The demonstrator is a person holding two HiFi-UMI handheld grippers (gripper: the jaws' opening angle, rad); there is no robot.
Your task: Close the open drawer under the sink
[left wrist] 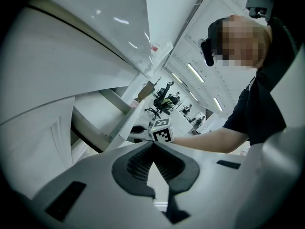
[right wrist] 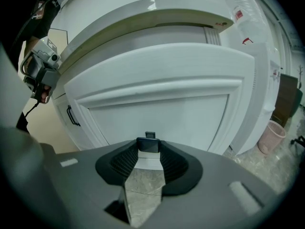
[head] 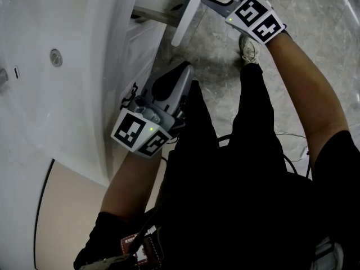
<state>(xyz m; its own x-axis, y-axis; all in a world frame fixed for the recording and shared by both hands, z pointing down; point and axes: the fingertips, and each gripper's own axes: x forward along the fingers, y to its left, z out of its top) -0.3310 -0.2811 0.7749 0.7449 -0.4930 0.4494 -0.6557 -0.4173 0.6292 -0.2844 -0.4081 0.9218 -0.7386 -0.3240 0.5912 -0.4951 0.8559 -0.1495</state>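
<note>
Drawer [right wrist: 157, 99] under sink [head: 34, 66], pulled out of white vanity, curved front panel facing person. Panel's long axis runs side to side across right gripper view. Vanity body lies straight ahead of right gripper [right wrist: 148, 150], so closing push goes directly forward. Right gripper nearer, at drawer front. Its jaws are narrowly parted and look clenched on dark drawer handle [right wrist: 148, 144]. Left gripper [left wrist: 153, 146] well apart, lower beside vanity side, jaw tips pressed together, holding nothing.
</note>
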